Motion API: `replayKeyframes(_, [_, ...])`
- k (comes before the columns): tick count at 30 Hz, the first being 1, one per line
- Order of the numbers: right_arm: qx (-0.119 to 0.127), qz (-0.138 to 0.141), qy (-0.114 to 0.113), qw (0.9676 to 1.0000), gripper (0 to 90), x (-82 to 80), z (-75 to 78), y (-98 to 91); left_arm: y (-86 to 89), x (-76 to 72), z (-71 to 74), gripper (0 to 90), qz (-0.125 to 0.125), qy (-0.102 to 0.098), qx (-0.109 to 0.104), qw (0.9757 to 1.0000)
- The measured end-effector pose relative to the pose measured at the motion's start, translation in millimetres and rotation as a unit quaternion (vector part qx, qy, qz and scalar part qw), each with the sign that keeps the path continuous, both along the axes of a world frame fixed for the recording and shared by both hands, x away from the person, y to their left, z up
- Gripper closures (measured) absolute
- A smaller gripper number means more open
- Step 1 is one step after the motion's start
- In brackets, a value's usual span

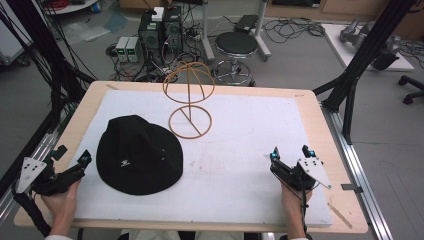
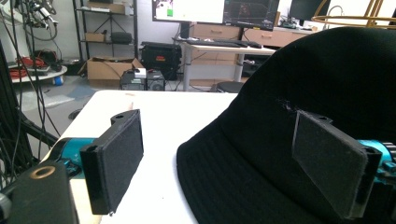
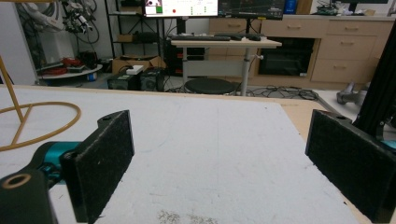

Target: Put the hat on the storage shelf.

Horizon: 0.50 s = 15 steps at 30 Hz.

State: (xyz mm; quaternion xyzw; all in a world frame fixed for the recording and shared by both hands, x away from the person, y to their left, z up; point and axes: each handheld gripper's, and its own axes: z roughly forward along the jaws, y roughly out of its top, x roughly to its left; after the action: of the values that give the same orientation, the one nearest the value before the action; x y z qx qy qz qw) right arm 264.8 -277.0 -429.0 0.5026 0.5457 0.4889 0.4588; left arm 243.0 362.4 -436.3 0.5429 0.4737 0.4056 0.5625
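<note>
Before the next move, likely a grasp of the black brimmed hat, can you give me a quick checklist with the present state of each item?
1. Left gripper open: ok; the jaws stand wide apart in the left gripper view.
2. Right gripper open and empty: ok.
3. Black fabric brimmed hat free on the white table mat: ok; neither gripper holds it.
4. Left gripper lined up with the hat: ok; the brim lies between its jaws.
5. Gold wire hat stand upright and bare: ok.
6. Right gripper near the hat: not ok; it sits at the mat's right side.
</note>
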Motion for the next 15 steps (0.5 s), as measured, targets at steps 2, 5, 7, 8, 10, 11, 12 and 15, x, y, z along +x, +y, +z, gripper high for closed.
replayKeyframes(2, [0.003,0.002,0.002,1.0000,7.1,0.1,-0.1,0.4,0.4,-0.1,-0.1,17.0,0.000,-0.001,-0.002,1.0000])
replayKeyframes(5, [0.002,0.000,0.001,1.0000,7.1,-0.1,0.0,0.3,0.8,-0.9,-0.1,17.0,0.000,-0.001,-0.002,1.0000])
replayKeyframes(7, [0.002,0.001,0.000,1.0000,7.1,0.0,0.0,0.2,0.8,-0.9,-0.1,17.0,-0.001,-0.001,-0.003,1.0000])
replayKeyframes(8, [0.004,0.001,0.001,1.0000,7.0,0.0,0.0,0.4,0.8,-0.9,-0.1,17.0,-0.001,-0.001,-0.003,1.0000])
replayKeyframes(10, [0.003,0.003,0.001,1.0000,7.0,0.3,-0.1,0.1,0.9,-0.8,-0.2,17.0,-0.002,-0.001,-0.006,1.0000])
replayKeyframes(11, [0.006,0.005,0.003,1.0000,7.1,0.4,-0.2,0.3,1.2,-0.8,0.2,16.9,-0.005,0.000,-0.012,0.9999])
replayKeyframes(12, [0.006,0.006,0.003,1.0000,7.1,0.4,-0.2,0.3,1.1,-1.0,0.5,16.8,-0.005,0.000,-0.014,0.9999])
replayKeyframes(15, [0.004,0.006,0.003,1.0000,7.0,0.6,-0.3,0.3,0.7,-0.9,1.1,16.8,-0.006,-0.001,-0.015,0.9999])
